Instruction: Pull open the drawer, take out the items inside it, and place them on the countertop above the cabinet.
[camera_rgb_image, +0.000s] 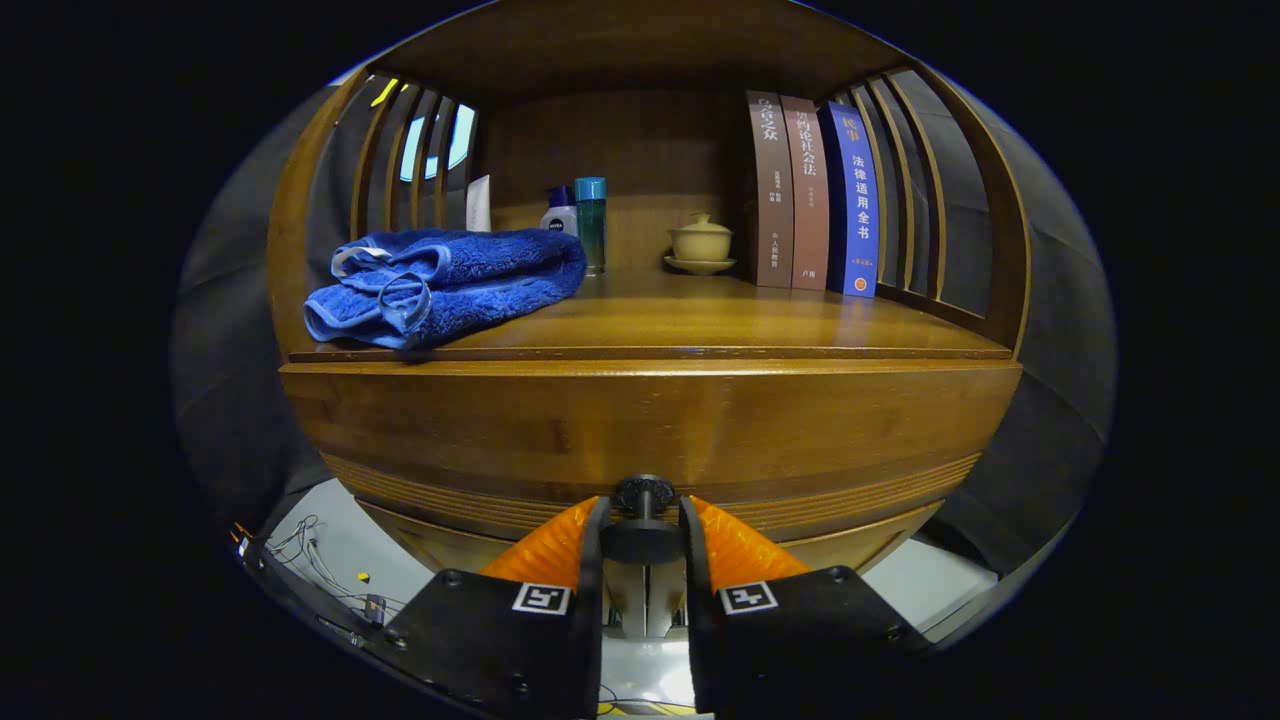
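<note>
I have the gripper (643, 530) clamped on the black drawer knob (643, 497), blue towel (445, 285) lying on the countertop (720, 320) above.

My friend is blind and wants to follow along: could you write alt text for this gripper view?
The gripper has its two orange fingers closed on the round black knob of a shut wooden drawer. On the countertop above lie a folded blue towel, two bottles, a lidded cup on a saucer and three upright books.
</note>
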